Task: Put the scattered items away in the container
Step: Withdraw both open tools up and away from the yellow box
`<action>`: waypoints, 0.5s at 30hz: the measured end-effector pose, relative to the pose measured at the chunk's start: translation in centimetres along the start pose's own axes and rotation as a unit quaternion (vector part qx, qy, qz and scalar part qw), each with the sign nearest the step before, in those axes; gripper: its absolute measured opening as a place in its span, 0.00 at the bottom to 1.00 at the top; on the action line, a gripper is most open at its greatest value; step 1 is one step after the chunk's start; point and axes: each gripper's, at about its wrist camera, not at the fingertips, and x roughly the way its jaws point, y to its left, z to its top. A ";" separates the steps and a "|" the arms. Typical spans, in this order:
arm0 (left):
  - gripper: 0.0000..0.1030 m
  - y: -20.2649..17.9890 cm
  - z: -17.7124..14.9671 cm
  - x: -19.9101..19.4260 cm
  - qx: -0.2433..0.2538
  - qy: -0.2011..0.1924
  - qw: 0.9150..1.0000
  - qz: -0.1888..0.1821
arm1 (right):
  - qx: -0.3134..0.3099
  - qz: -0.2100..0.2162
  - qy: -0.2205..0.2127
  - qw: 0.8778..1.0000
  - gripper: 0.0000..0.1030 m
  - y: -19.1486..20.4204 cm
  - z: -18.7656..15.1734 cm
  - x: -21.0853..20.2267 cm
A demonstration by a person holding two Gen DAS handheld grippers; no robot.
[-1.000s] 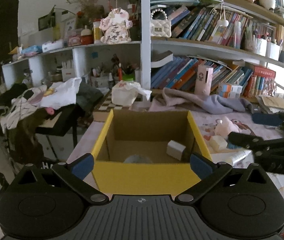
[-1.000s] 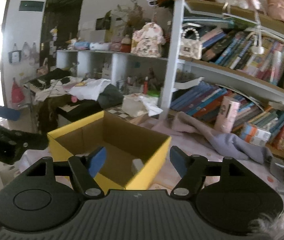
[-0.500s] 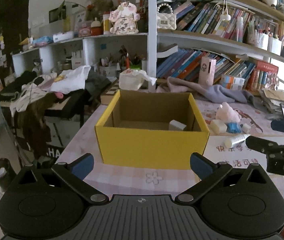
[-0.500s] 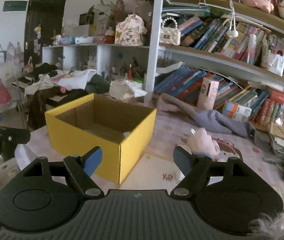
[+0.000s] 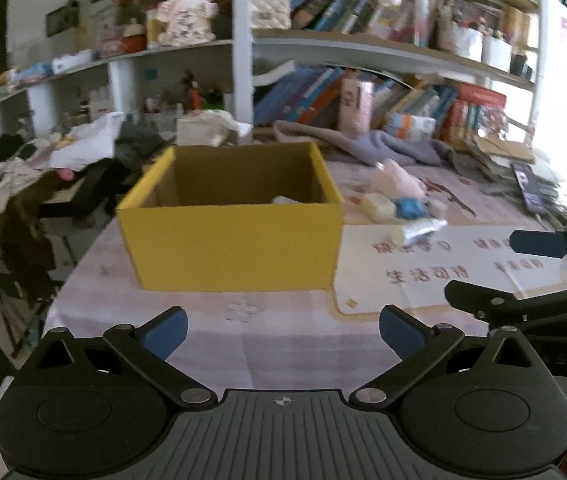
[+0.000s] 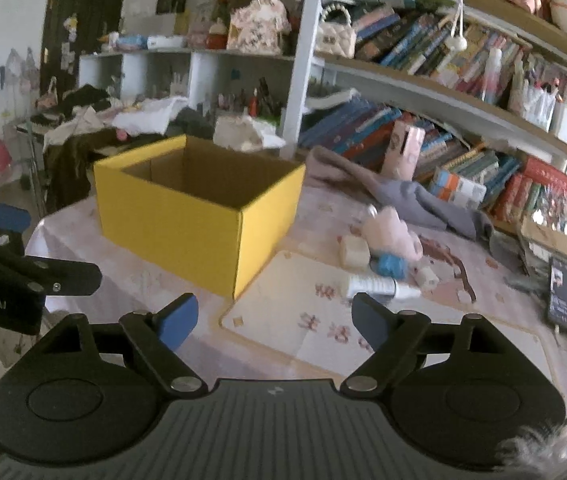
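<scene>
Where the pale tablecloth [image 6: 155, 280] is bare, we list a yellow box [image 6: 187, 220], open-topped, with one small pale item [image 5: 285, 200] inside. To its right we log a pink plush toy [image 6: 393, 232], a white tube [image 6: 379, 286], a cream block [image 6: 355, 250] and a blue scrap [image 6: 391, 264], clustered. Our left gripper [image 5: 281, 330] stands wide and empty; our right gripper [image 6: 273, 320] is opening, empty.

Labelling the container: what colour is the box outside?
Yellow outside, brown cardboard inside; the box shows best in the right wrist view.

Crowded bookshelf [image 6: 443, 92], grey cloth [image 6: 411, 196] below
</scene>
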 end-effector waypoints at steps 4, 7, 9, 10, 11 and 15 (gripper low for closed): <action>1.00 -1.2 -0.2 0.4 0.018 0.009 1.000 -0.021 | 0.013 -0.008 0.022 1.000 0.83 -0.7 -0.5 0.0; 1.00 -2.0 -0.2 0.9 0.032 0.018 0.999 -0.032 | 0.021 -0.014 0.034 0.999 0.83 -1.2 -1.0 0.1; 1.00 -2.6 -0.2 1.2 0.041 0.022 0.998 -0.040 | 0.026 -0.019 0.040 0.999 0.83 -1.6 -1.3 0.0; 1.00 -2.9 -0.2 1.3 0.046 0.023 0.998 -0.044 | 0.028 -0.022 0.041 0.999 0.83 -1.7 -1.5 0.0; 1.00 -3.2 -0.1 1.5 0.050 0.024 0.997 -0.047 | 0.031 -0.025 0.043 0.998 0.83 -2.0 -1.6 0.0; 1.00 -4.5 0.3 2.2 0.065 0.028 0.996 -0.061 | 0.043 -0.038 0.049 0.997 0.83 -3.2 -2.0 0.1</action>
